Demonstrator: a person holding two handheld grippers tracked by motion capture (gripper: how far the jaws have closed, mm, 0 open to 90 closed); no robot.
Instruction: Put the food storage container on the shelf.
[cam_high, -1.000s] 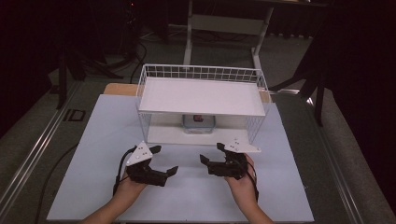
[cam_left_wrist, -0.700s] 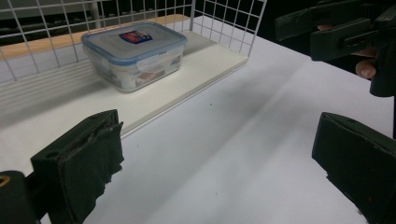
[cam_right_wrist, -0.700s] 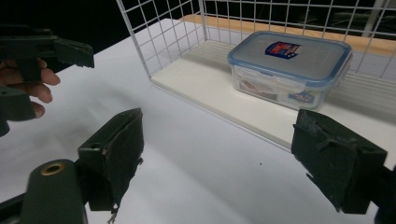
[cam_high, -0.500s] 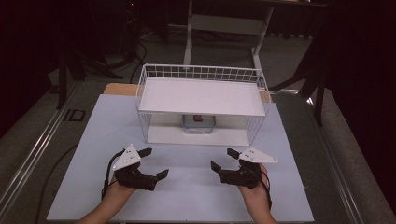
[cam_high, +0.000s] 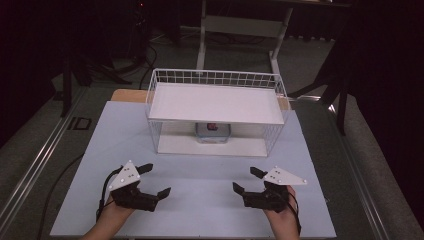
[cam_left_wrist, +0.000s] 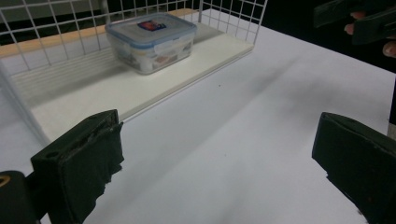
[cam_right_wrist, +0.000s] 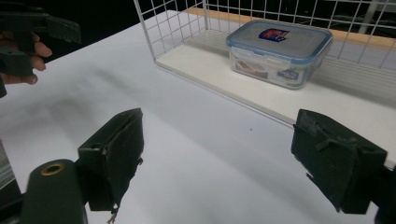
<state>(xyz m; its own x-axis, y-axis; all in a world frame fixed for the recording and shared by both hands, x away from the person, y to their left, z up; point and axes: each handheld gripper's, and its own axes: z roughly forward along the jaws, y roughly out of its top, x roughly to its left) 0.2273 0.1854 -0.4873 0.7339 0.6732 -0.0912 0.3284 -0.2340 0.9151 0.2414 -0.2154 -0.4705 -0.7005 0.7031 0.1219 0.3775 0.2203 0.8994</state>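
A clear plastic food box (cam_high: 213, 132) (cam_left_wrist: 152, 41) (cam_right_wrist: 279, 51) with a blue-rimmed lid sits on the lower shelf of a white wire rack (cam_high: 216, 103), toward the back. My left gripper (cam_high: 154, 180) (cam_left_wrist: 219, 158) rests near the table's front left, open and empty. My right gripper (cam_high: 247, 180) (cam_right_wrist: 219, 154) rests at the front right, jaws wide apart, holding nothing. Both point inward and toward the rack, well short of it.
The rack stands on a white tabletop (cam_high: 125, 130) with a wooden strip (cam_high: 129, 95) behind it. The rack's upper shelf (cam_high: 215, 102) is a flat white board. A desk frame (cam_high: 240, 25) and dark floor lie beyond the table. The other hand (cam_right_wrist: 23, 44) shows at left in the right gripper view.
Both grippers have drawn back from the rack toward the table's front edge and moved apart sideways. The food box has not moved.
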